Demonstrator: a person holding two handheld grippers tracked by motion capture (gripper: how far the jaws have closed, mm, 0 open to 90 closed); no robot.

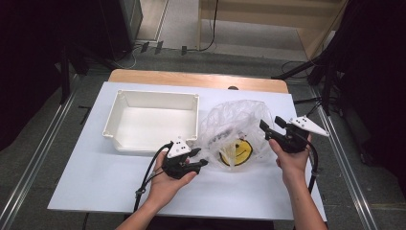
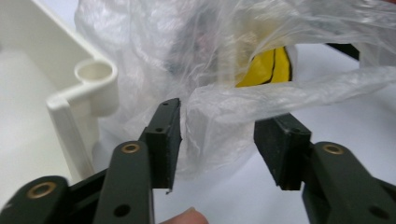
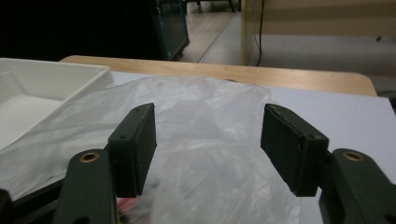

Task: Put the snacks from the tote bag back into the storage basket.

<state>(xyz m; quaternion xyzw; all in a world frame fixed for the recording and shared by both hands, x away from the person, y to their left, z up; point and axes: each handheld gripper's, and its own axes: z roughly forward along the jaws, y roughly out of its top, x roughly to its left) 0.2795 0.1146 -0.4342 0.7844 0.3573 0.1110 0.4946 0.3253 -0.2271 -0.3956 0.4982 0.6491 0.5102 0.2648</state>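
Lying between the two spread claws, the clear plastic bag (image 1: 234,132) has a fold inside the left claw (image 2: 217,140), the nearer one; the right claw (image 1: 269,129) hovers empty.

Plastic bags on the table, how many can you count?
1: the clear plastic bag lies right of the white tray, between both tools. Others could hide inside it.

white tray (image 1: 125,125) sits just left of the plastic bag (image 1: 234,125); bare table (image 1: 105,184) lies in front of both.
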